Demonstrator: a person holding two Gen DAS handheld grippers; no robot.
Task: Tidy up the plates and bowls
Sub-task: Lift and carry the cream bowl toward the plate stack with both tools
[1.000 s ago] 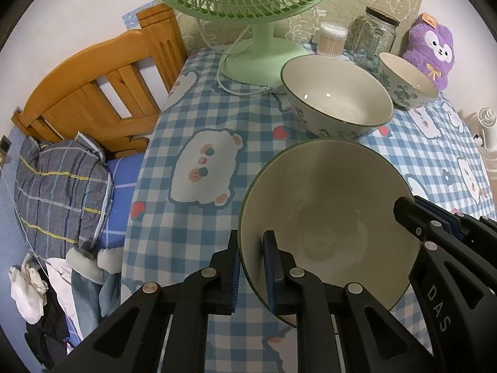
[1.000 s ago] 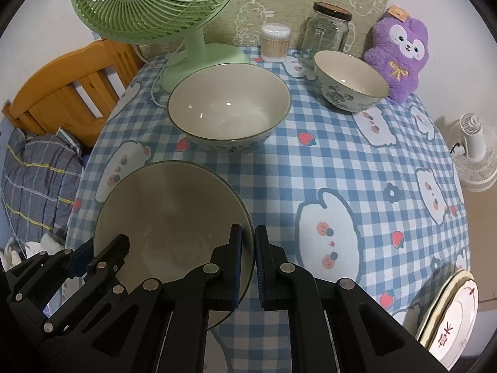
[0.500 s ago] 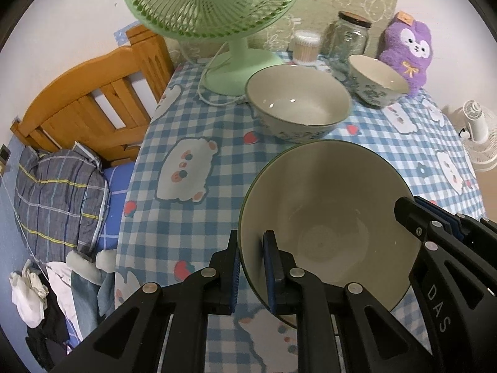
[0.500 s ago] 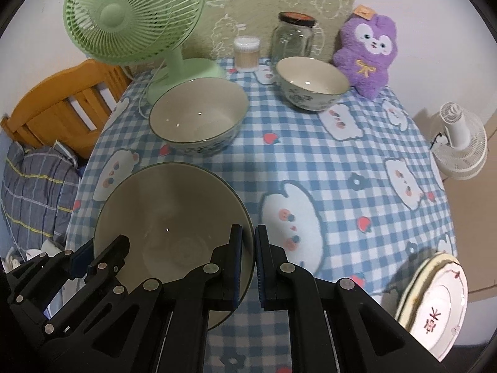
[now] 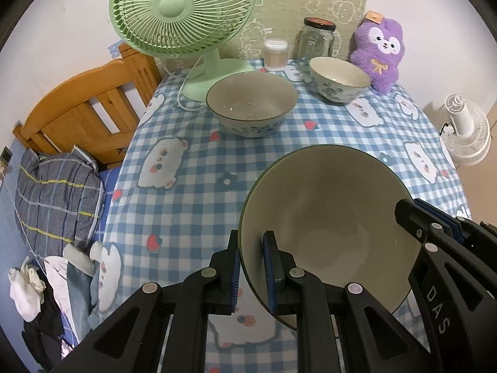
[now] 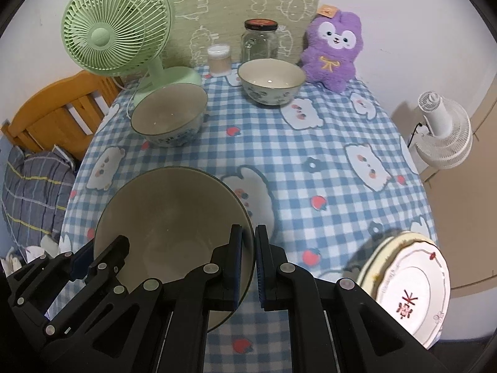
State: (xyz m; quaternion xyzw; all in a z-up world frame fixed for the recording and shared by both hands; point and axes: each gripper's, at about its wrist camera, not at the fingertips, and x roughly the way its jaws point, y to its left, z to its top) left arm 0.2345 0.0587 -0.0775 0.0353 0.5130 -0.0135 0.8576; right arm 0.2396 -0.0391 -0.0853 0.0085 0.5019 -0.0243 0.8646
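Now, far left of the left wrist view, a wooden chair back [image 5: 84, 105] and rumpled grey plaid cloth [image 5: 56, 195] sit off the table edge, soft clutter I want no part of. Moving right, my left gripper [image 5: 251, 272] is clenched on the near rim of the big bowl [image 5: 326, 217], glossy cream glaze inside with a thin dark edge, lifted clear of the fleecy blue checked tablecloth [image 5: 192, 186]. At lower right my right gripper [image 6: 247, 261] is pinching the opposite rim, so I'm carrying it two-handed, mid-transfer. Upper centre, a matching large bowl [image 5: 251, 102] stands by the ribbed green fan [image 5: 181, 12]; a smaller floral bowl [image 5: 338, 77] lies further right. In the right wrist view, scalloped plates [image 6: 413, 292] are stacked at lower right. My guess: nest this bowl level into its twin, easing down so glaze doesn't clack.
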